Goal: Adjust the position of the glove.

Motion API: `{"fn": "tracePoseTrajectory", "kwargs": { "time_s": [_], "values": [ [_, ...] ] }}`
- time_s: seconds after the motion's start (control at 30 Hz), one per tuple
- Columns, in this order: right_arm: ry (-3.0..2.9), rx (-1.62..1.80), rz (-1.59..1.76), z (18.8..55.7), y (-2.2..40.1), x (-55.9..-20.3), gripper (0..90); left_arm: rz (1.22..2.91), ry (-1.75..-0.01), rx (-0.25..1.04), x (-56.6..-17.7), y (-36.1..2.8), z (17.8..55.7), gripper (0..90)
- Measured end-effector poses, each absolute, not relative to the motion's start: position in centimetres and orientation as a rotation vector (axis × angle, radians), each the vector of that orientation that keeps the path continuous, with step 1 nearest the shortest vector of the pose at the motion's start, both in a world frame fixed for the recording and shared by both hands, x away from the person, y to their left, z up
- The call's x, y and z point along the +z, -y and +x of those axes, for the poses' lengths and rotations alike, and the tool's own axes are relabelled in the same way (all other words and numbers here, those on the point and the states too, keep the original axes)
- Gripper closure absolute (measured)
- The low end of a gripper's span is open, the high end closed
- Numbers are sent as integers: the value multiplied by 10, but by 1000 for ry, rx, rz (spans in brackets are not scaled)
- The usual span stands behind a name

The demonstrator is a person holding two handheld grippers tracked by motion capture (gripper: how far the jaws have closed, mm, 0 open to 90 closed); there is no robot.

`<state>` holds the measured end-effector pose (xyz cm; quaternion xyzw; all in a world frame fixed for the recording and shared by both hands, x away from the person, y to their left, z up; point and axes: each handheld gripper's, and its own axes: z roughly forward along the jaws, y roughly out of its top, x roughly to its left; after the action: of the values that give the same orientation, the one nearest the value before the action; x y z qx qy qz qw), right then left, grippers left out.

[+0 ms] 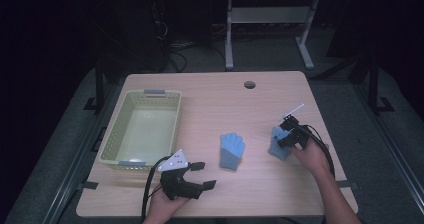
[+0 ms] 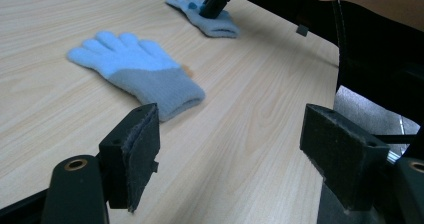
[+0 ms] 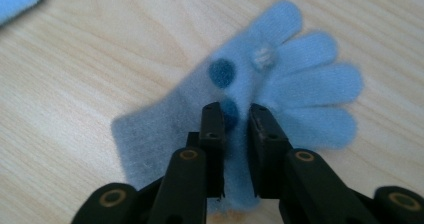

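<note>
The right gripper (image 3: 235,121) has pinched a fold of the right-hand glove (image 3: 280,89), whose fingers point far, with the basket (image 1: 107,144) well left.

The glove (image 3: 280,89) pinched in the right tongs (image 3: 236,116) is light blue with a grey cuff, two dark blue dots and one pale whitish dot on its palm. The other glove (image 1: 232,150) is the same light blue with a grey-blue cuff. Both tongs are black; the left tongs (image 1: 203,175) carry a pale grey plate. The basket (image 1: 112,134) is pale yellow-green with grey handles. The bench (image 1: 210,99) is light wood with fine grain lines.
</note>
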<state>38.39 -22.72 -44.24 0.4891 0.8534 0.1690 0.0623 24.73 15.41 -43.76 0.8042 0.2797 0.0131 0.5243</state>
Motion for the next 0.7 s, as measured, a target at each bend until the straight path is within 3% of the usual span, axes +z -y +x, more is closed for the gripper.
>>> {"fn": "tracePoseTrajectory", "kwargs": {
  "time_s": [0.7],
  "values": [
    [-2560,654,1404,366,219,-394,818,1914,-675,49,-436,-155,246,237]
  ]
}}
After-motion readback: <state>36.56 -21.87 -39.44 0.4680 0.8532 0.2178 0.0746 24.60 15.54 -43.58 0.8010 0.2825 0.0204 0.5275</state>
